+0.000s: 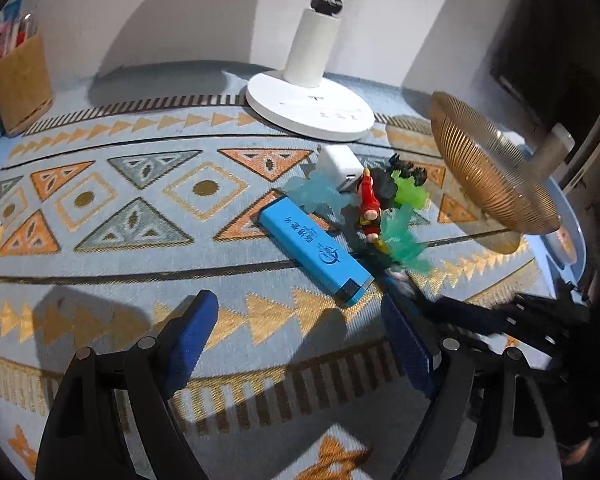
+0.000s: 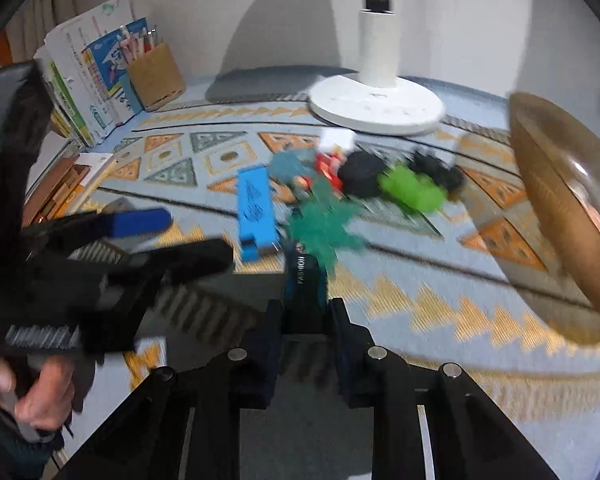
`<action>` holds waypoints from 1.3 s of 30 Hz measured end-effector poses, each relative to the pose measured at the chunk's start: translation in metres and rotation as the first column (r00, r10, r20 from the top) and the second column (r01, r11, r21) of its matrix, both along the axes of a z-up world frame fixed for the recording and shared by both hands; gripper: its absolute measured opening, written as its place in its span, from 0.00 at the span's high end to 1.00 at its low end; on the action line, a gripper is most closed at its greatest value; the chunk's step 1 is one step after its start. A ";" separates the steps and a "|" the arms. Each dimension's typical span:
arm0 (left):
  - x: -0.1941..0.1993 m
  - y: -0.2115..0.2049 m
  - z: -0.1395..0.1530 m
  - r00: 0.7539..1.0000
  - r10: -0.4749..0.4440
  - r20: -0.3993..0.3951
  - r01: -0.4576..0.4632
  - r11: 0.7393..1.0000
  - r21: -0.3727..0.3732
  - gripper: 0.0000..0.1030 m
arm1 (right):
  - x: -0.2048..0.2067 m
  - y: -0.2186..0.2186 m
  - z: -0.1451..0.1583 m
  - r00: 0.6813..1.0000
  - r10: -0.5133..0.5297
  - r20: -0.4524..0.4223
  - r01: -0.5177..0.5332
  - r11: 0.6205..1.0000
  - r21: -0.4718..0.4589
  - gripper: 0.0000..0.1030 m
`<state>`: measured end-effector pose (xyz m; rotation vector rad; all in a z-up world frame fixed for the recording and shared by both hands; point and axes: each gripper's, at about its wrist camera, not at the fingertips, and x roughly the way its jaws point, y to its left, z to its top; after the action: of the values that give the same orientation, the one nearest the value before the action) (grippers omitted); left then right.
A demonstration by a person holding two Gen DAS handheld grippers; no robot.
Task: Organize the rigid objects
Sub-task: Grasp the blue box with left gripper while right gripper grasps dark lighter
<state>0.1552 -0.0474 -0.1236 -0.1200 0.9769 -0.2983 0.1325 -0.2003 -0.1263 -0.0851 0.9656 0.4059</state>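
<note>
Right tool [image 2: 302, 312]: nearest my lens; its pads are clamped on a dark object printed "FASHION" [image 2: 301, 270], still on the desk.
Left tool [image 1: 300, 340]: jaws wide, nothing between them, above the patterned cloth [image 1: 120, 280].
Blue box [image 1: 314, 248]: flat on the cloth, just ahead of my left tool.
Toy pile [image 1: 374, 200]: red, green, black and teal figures touching, beside the box.
Gold bowl [image 1: 492, 168]: tilted, far right.

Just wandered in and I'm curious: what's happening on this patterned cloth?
A person is tidying small items with a hand-held claw in each hand. The right claw has closed on a dark slim object marked FASHION at the near edge of the toy pile. The left claw hovers open near the blue box.
</note>
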 end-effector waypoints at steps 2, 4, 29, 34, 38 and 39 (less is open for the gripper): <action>0.004 -0.006 -0.002 1.000 0.000 -0.001 0.000 1.000 0.020 0.20 | -0.008 -0.013 0.001 0.999 -0.033 0.000 0.033 0.999 -0.007 0.78; 0.010 -0.015 -0.001 1.000 -0.002 0.006 0.001 0.999 0.038 0.20 | -0.016 -0.029 0.000 0.997 -0.077 0.005 0.077 0.997 -0.024 0.78; -0.033 0.006 0.003 0.977 -0.211 0.011 0.209 0.974 0.089 0.71 | -0.077 -0.045 -0.001 1.000 0.023 -0.004 -0.023 0.999 0.028 0.78; -0.022 -0.003 0.005 0.982 -0.188 0.022 0.186 0.979 0.081 0.62 | -0.070 -0.037 -0.002 1.000 -0.005 0.006 0.005 1.000 -0.005 0.72; -0.002 -0.013 0.002 0.988 -0.152 0.012 0.150 0.983 0.104 0.62 | -0.057 -0.026 -0.003 1.000 -0.011 0.016 0.012 0.999 -0.044 0.65; 0.002 -0.015 0.000 0.990 -0.139 0.004 0.137 0.983 0.121 0.63 | -0.056 -0.023 -0.003 1.000 -0.013 0.023 0.014 0.998 -0.058 0.65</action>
<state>0.1576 -0.0622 -0.1232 0.0601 0.9904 -0.3657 0.0765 -0.2236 -0.1294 -0.1352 0.9555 0.3636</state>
